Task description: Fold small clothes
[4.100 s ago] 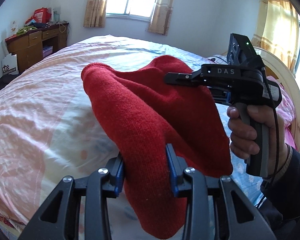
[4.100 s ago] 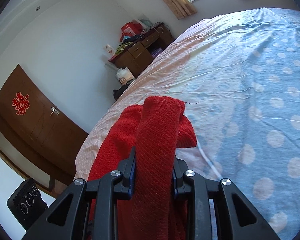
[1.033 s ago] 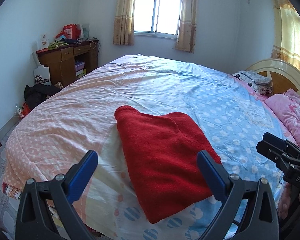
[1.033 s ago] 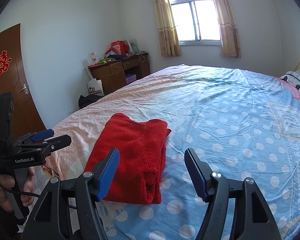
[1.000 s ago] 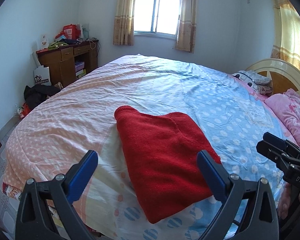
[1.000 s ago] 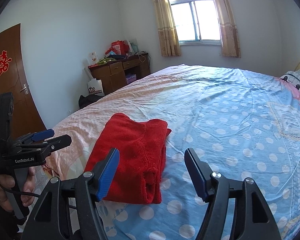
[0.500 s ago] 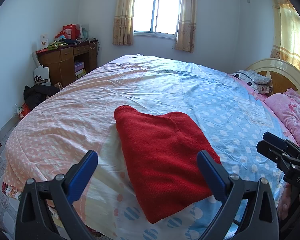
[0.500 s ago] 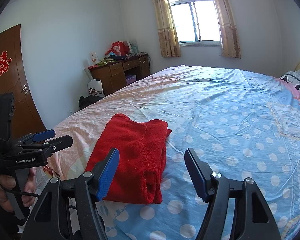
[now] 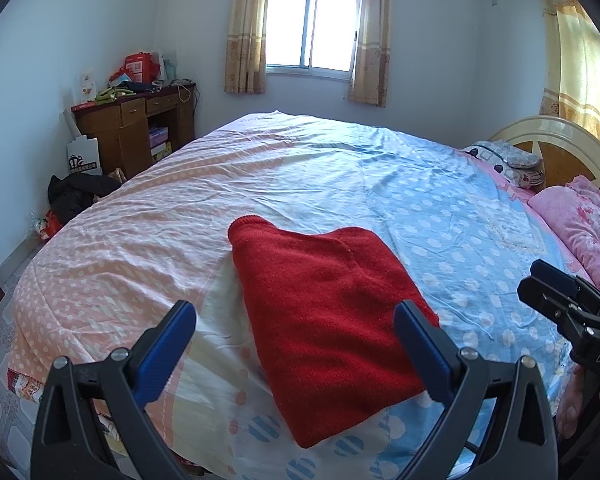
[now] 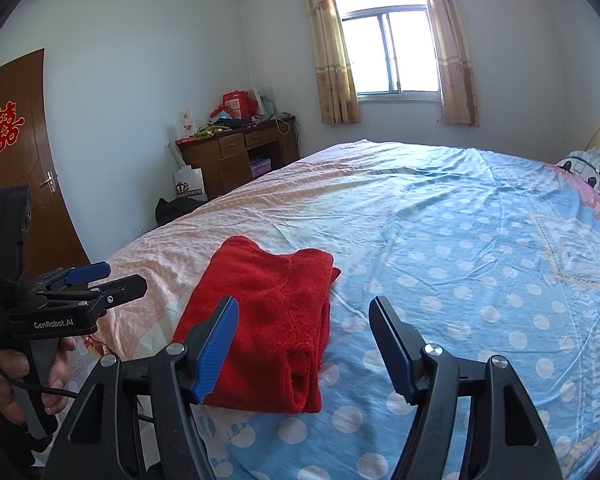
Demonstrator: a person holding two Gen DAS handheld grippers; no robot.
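A red knitted garment lies folded flat on the bed near its front edge; it also shows in the right wrist view. My left gripper is open and empty, held back above the garment's near end. My right gripper is open and empty, held above the bed just right of the garment. Each gripper shows in the other's view: the right one at the far right, the left one at the left, jaws apart.
The bed has a pink and blue dotted cover. Pink pillows and a headboard are at the right. A wooden desk with clutter stands at the left wall, with bags on the floor. A door is at the left.
Four seconds ago both grippers were shut on the red garment and held it up. It now lies folded on the bed and both grippers are open. Nothing has moved in the last second.
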